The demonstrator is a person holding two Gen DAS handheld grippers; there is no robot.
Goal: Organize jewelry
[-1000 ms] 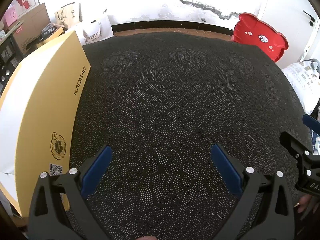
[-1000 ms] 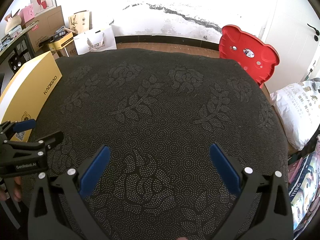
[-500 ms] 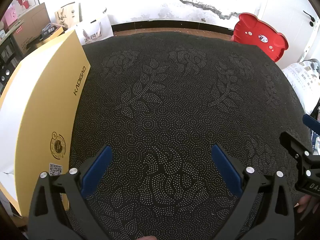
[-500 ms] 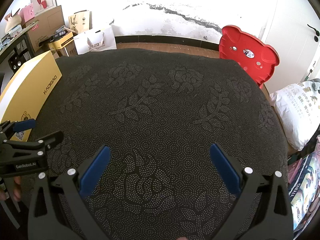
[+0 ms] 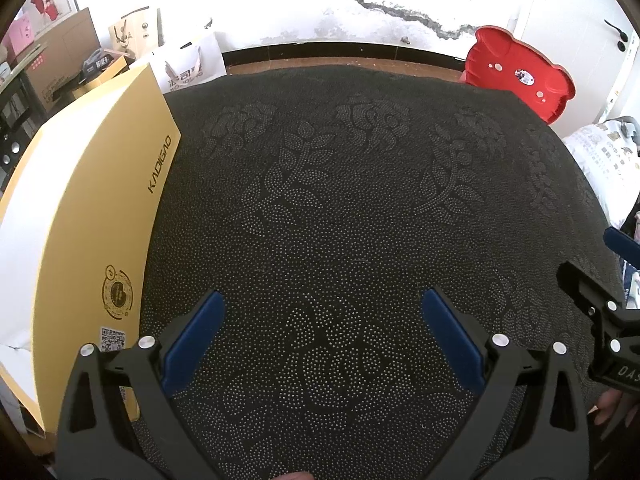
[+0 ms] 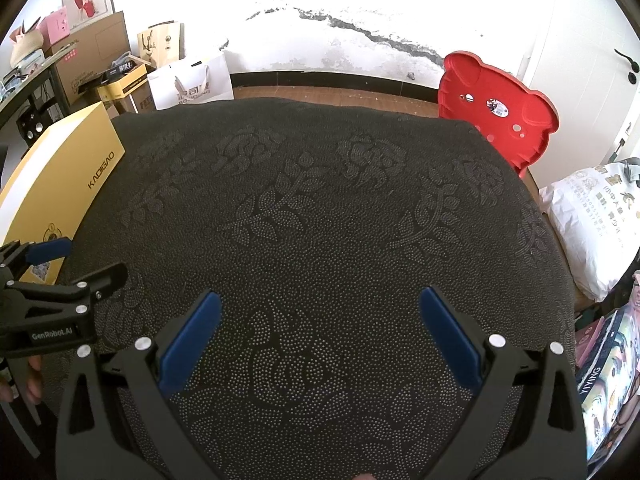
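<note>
Nearby, yellow box beside black patterned cloth

Bright daylight, blowing out the white wall toward twelve o'clock in both views. Heavy fisheye bending, black vignette at the corners. Dark patterned cloth evenly lit, sharp, barely any shadow. No motion blur.

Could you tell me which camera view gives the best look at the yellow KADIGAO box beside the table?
The left wrist view: the yellow box fills its left side, with lettering, round emblem and QR code visible. The right wrist view shows the box smaller at the left edge, its lower end hidden behind the left gripper.
</note>
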